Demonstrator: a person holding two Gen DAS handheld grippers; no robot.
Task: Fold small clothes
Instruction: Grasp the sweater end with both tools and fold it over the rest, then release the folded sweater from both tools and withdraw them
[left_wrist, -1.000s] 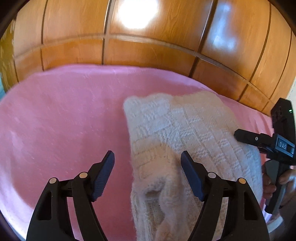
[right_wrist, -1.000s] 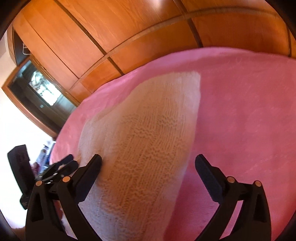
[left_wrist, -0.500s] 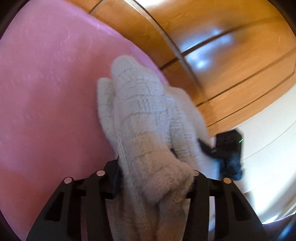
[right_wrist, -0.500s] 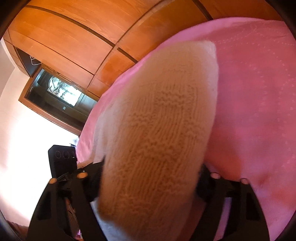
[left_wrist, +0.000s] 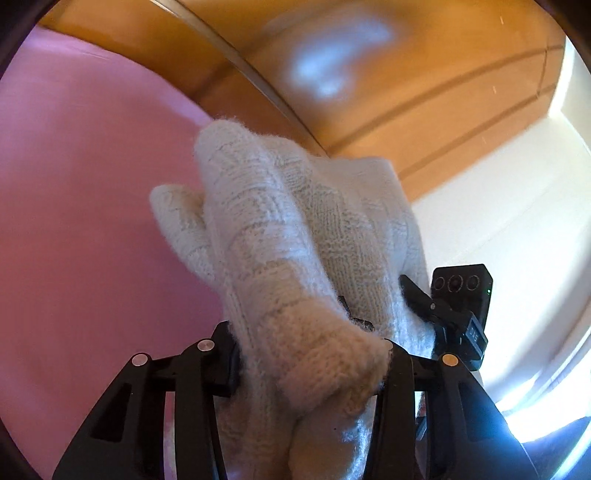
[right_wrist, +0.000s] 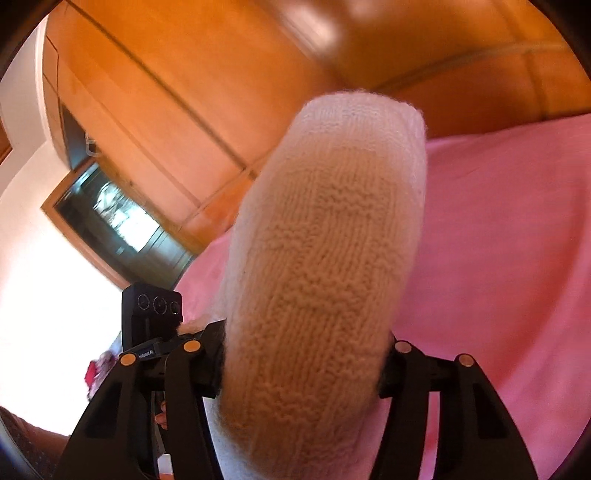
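A cream knitted garment (left_wrist: 295, 229) is bunched up and raised above the pink blanket (left_wrist: 92, 221). My left gripper (left_wrist: 310, 362) is shut on its near end, with wool bulging over the pads. In the right wrist view the same knit garment (right_wrist: 325, 240) arches up in front of the lens. My right gripper (right_wrist: 303, 362) has a thick fold between its jaws. The jaws are still closing and the pads press into the wool. The two grippers hold the garment close together, side by side. The lower part of the garment is hidden behind the fingers.
The pink blanket (right_wrist: 498, 240) spreads wide on both sides. Glossy wooden wardrobe doors (left_wrist: 369, 92) stand close behind it. A dark framed glass panel (right_wrist: 118, 225) and a bright white wall (left_wrist: 498, 221) lie off to one side.
Both grippers went from open around the flat garment to closed on it. The garment has come up off the blanket, and both views have swung toward the wardrobe.
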